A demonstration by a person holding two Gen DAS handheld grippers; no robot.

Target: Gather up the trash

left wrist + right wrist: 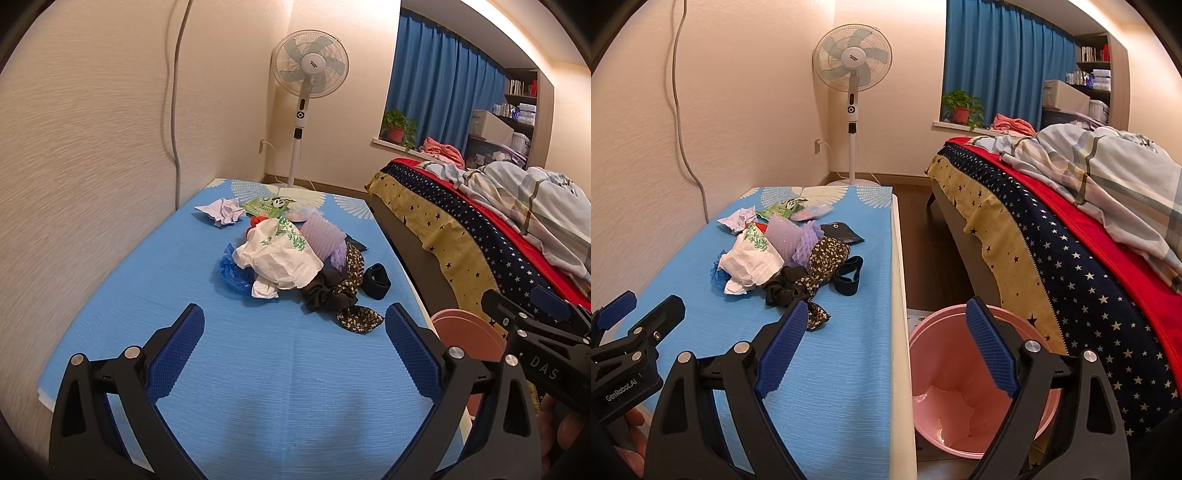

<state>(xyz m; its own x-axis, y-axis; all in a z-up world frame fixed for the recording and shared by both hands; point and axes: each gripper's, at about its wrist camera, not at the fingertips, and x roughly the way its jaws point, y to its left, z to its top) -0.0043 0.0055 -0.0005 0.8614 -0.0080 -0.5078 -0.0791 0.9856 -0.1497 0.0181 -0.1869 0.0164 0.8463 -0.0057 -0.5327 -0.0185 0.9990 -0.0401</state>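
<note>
A heap of trash and cloth lies mid-table on the blue tablecloth (147, 280): a crumpled white plastic bag (277, 258), a blue bag (231, 271), purple foam netting (327, 238), crumpled white paper (223, 210), a green wrapper (271, 205), dark floral cloth (360, 317) and a black band (376, 280). My left gripper (294, 317) is open, short of the heap, nothing between its fingers. My right gripper (886, 314) is open too, straddling the table's right edge above the pink bin (945, 373) on the floor. The white bag (751, 260) shows in the right wrist view as well.
A bed (1071, 258) with starred covers and a rumpled quilt stands right of the table, with a narrow strip of dark floor between. A standing fan (310, 70) is at the far wall, beside blue curtains (439, 81) and a potted plant (399, 127). A wall runs along the table's left.
</note>
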